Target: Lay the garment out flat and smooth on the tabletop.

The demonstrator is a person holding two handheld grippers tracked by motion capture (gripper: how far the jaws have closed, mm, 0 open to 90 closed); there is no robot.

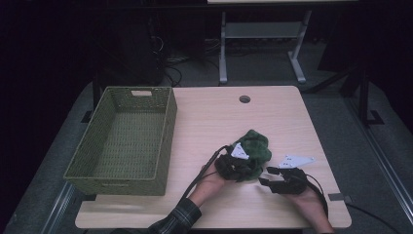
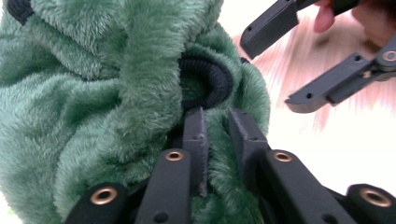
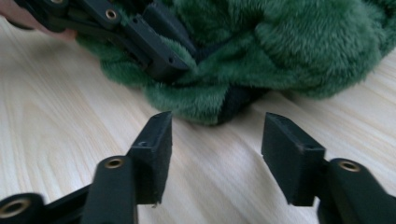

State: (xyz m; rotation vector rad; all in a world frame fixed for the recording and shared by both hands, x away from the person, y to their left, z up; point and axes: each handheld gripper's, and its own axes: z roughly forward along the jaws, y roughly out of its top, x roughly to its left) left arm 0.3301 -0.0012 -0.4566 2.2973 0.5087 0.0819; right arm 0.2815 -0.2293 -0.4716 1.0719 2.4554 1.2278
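On the light wooden surface (image 1: 292, 112) lies a green fluffy garment (image 1: 255, 146) with black ribbed trim, bunched into a heap, right of the middle and toward the person's side. The left claw (image 1: 238, 168) is at the near left edge of this heap. In the left gripper view its two jaws stand close together with a fold of the green fabric (image 2: 116, 93) pressed between them, so it is gripping the garment; a black ribbed cuff (image 2: 212, 81) sits just beyond the jaw tips.

The right claw (image 1: 268, 176) rests low over the surface, just beside the heap on its near right side, not touching it. In the right gripper view its jaws are spread wide apart with bare wood between them, and the garment (image 3: 280, 46) lies just ahead of the tips, with a dark trim piece at its lower edge.

A green woven basket (image 1: 165, 141) stands on the left part of the surface, well apart from the garment.
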